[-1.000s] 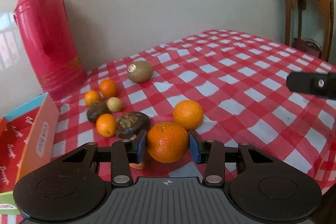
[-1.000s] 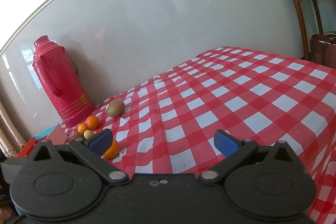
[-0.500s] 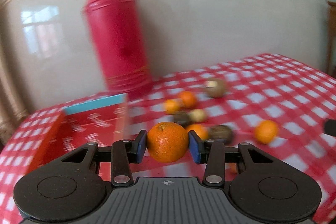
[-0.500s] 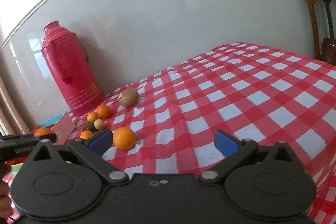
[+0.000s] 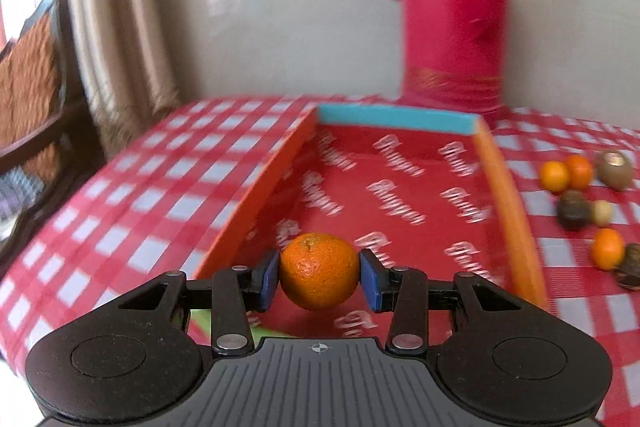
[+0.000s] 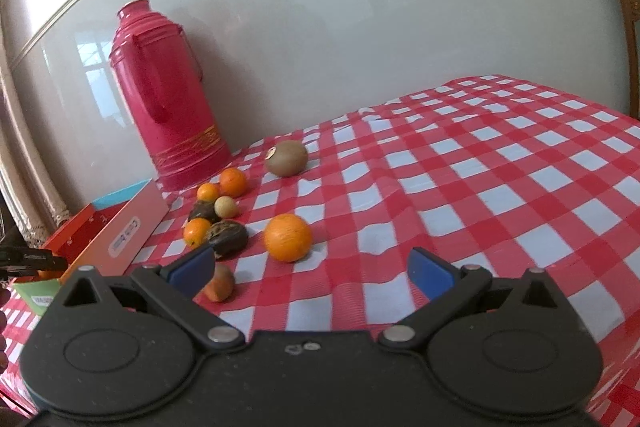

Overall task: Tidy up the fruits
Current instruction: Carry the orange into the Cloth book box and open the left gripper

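I see the checked worktop (image 6: 480, 167) carrying a red flask (image 6: 168, 107) by the wall and a red box (image 5: 400, 195) with orange sides beside it. My left gripper (image 5: 319, 275) is clamped on an orange (image 5: 319, 270) held over the near end of that box. My right gripper (image 6: 310, 271) stands spread wide with nothing between its pads, near a loose orange fruit (image 6: 288, 237) and a kiwi (image 6: 287, 158) farther back.
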Motion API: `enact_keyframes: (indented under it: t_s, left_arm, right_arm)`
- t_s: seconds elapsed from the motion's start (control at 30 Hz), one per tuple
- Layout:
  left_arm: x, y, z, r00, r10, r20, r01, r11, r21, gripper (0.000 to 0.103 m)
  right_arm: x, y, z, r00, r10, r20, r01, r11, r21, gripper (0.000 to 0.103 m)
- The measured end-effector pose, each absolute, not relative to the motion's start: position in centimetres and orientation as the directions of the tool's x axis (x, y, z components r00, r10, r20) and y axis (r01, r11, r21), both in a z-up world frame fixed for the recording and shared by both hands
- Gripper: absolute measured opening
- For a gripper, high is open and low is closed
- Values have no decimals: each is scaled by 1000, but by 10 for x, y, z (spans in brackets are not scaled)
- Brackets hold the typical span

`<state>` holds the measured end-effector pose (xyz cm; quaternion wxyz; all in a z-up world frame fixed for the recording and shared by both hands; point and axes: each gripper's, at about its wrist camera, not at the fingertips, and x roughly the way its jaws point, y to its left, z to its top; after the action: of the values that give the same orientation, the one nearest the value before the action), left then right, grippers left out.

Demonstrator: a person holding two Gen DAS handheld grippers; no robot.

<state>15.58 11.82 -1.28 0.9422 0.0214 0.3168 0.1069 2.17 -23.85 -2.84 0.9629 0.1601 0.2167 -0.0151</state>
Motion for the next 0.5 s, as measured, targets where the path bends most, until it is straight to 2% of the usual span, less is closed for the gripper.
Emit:
enact_keyframes:
  t_s: [0.2, 0.3, 0.5]
  left_arm:
    - [162, 122, -16, 748, 274, -605, -237, 961, 142, 43]
    - [162, 124, -12, 743, 278, -609, -259, 958, 121, 45]
    - [154, 126, -5, 762, 247, -598, -263, 963, 62, 60]
  right_arm:
    - [27, -229, -29, 902, 57, -428, 76, 955, 288, 98]
    - [29, -227, -29, 901, 62, -429, 72, 954, 290, 98]
    - [31, -226, -29, 900, 71, -430, 65, 954, 294, 98]
